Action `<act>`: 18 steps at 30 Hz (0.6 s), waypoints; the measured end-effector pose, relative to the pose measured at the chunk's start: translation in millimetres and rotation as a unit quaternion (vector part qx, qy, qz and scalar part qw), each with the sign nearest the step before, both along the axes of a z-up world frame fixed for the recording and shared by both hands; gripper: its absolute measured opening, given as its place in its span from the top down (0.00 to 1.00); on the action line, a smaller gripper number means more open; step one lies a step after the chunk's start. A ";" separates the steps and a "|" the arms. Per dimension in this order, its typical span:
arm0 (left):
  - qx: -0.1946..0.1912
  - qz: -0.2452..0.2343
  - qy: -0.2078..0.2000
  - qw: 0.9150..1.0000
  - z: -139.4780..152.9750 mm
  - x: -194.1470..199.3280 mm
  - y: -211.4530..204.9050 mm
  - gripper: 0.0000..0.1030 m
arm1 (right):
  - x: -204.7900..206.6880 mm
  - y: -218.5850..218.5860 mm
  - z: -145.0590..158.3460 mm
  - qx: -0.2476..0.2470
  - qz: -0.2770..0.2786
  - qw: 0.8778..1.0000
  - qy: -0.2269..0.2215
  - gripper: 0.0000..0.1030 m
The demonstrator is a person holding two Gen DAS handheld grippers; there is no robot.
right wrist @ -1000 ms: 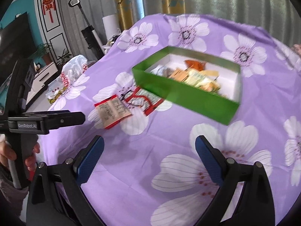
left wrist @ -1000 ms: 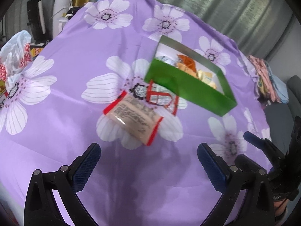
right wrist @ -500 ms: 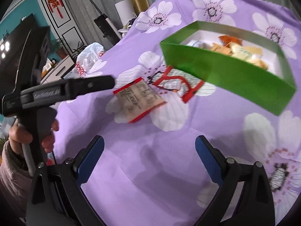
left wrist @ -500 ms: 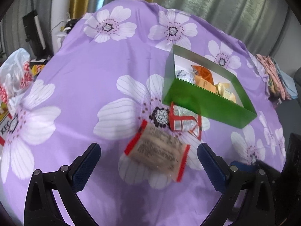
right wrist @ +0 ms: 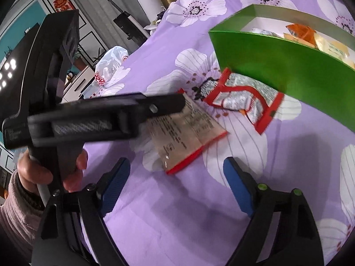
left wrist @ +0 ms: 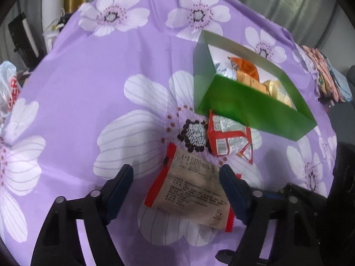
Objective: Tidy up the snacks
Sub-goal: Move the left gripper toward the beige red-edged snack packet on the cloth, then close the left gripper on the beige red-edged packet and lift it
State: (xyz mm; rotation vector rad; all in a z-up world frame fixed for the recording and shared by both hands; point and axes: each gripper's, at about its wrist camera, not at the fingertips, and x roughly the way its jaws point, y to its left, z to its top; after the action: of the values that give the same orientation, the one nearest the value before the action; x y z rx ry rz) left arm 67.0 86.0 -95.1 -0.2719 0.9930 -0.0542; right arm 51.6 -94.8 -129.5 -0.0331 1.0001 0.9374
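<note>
Two snack packets lie loose on the purple flowered cloth over the counter (left wrist: 73, 77), just outside the green box (left wrist: 250, 108). Beige packet with red ends (left wrist: 193, 190) sits between the left gripper (left wrist: 176, 182) jaws, which have just been closing; left pad still clear of it, right pad at its edge, no squeeze visible. Silver-and-red packet (right wrist: 244, 98) touches the box's near wall, corner tucked against it. Right gripper (right wrist: 177, 177) jaws open, just been narrowing a little, nothing between them, only cloth.

Both packets look light, thin, crinkly, film likely slippery; contents may crush. Best hold judged: pinch across the beige packet's middle or a sealed red end, lightly.

Box already holds orange and yellow snacks (left wrist: 255, 77). In the way: its high near wall, so the packet needs lifting over. Left tool body crosses the right wrist view, close to the right gripper. White plastic bag (right wrist: 111, 64) well apart.
</note>
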 end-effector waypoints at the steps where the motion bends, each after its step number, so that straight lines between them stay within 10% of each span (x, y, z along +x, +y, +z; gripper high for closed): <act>1: -0.001 0.001 0.003 1.000 -1.5 0.3 1.0 0.27 | 2.4 1.0 -0.6 0.001 0.000 1.000 0.001 0.16; 11: -0.024 -0.007 0.006 1.000 -5.1 -2.3 6.5 0.56 | 14.1 18.5 -3.5 -0.003 0.010 1.000 -0.011 0.17; 18: -0.025 -0.025 0.007 0.999 -4.3 -10.4 -6.7 0.63 | 19.3 12.6 -4.3 -0.014 0.015 1.000 -0.016 0.39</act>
State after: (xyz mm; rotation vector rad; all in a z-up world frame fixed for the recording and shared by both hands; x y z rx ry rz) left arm 56.6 79.3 -99.4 -0.2943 1.0130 -0.1236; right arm 71.0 -82.2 -133.8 -0.0877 0.9851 0.9476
